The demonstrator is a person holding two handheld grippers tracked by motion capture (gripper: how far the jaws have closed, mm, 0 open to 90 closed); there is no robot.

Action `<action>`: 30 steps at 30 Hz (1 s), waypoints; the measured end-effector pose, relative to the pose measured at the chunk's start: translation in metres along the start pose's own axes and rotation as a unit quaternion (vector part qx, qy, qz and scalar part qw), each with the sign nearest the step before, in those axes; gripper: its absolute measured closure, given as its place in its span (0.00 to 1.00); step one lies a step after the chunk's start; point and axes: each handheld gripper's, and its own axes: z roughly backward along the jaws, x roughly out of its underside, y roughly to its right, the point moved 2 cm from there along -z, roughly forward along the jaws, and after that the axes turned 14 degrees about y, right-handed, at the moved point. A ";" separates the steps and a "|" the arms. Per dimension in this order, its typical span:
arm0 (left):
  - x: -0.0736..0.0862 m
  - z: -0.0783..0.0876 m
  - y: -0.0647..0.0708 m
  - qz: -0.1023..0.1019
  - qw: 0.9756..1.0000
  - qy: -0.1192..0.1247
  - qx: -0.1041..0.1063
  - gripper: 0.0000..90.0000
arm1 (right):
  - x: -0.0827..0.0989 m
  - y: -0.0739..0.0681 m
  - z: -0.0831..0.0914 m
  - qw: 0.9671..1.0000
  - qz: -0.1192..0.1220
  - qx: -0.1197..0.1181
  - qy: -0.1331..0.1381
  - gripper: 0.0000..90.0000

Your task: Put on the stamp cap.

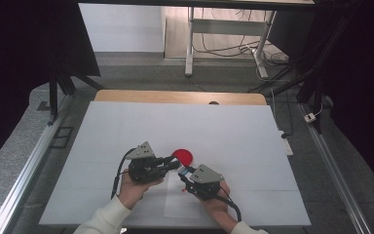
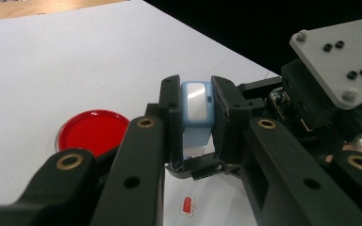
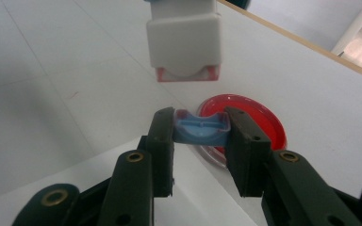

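Over the desk (image 1: 126, 126), the left tool (image 2: 196, 117) clamps a blue-and-white box (image 2: 197, 106) and the right tool (image 3: 201, 129) grips its blue cap (image 3: 200, 129), near a red dish (image 1: 183, 156).

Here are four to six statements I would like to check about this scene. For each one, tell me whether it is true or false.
1. The flat red round dish lies on the white table cover. True.
2. The right gripper is shut on a small light-blue plastic cap. True.
3. The left gripper is open and empty. False: it is shut on a blue-and-white block.
4. The cap sits on the block. False: there is a gap between them.
5. The dish stands on its edge. False: it lies flat.
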 end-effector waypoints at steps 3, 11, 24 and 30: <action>0.002 -0.001 0.000 -0.001 1.000 0.002 -0.006 0.84 | 0.000 -0.001 -0.001 1.000 0.004 0.002 0.001 0.71; 0.005 -0.005 0.002 -0.004 1.000 -0.002 -0.010 0.84 | -0.003 -0.005 0.000 1.000 0.006 0.006 0.007 0.71; 0.008 -0.008 0.004 -0.009 1.000 -0.001 -0.018 0.84 | -0.004 -0.005 0.001 1.000 0.008 0.015 0.010 0.71; 0.009 -0.008 0.004 -0.012 1.000 -0.003 -0.020 0.84 | -0.004 -0.006 0.001 1.000 0.011 0.016 0.008 0.71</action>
